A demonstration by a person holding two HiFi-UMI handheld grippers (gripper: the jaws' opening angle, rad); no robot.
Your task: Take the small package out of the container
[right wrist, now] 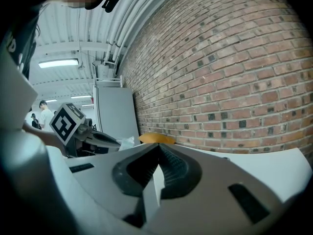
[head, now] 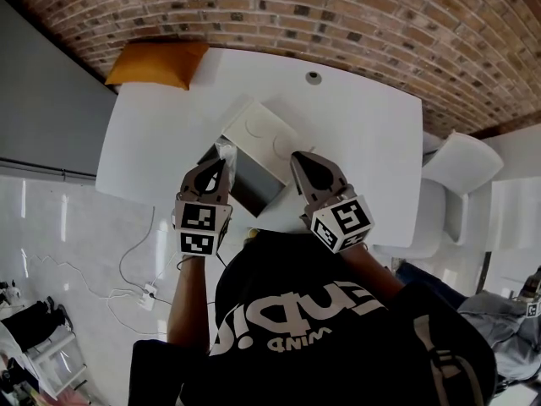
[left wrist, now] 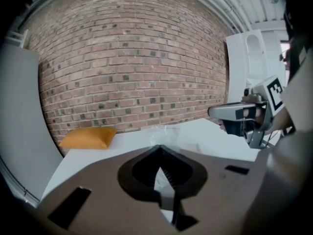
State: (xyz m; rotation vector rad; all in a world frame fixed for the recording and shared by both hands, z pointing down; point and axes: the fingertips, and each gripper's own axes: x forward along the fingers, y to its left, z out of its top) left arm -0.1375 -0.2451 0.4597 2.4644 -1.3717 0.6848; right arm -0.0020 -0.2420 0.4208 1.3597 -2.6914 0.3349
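One small package (left wrist: 162,132) pinched in left gripper (head: 223,161) jaws by container (head: 254,186); right gripper (head: 297,157) jaws pressed together.

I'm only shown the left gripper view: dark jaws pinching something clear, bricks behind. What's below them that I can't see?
Observer: The head view shows a white box, lid open, on a white table, beside the tips of the left gripper.
Operator: Is the clear thing inside it?
Observer: It seems not. The package is pinched at the box's left corner, apparently above the rim.
Operator: And the gripper at my right?
Observer: The right gripper has its jaws closed on a white strip, probably the box's edge.
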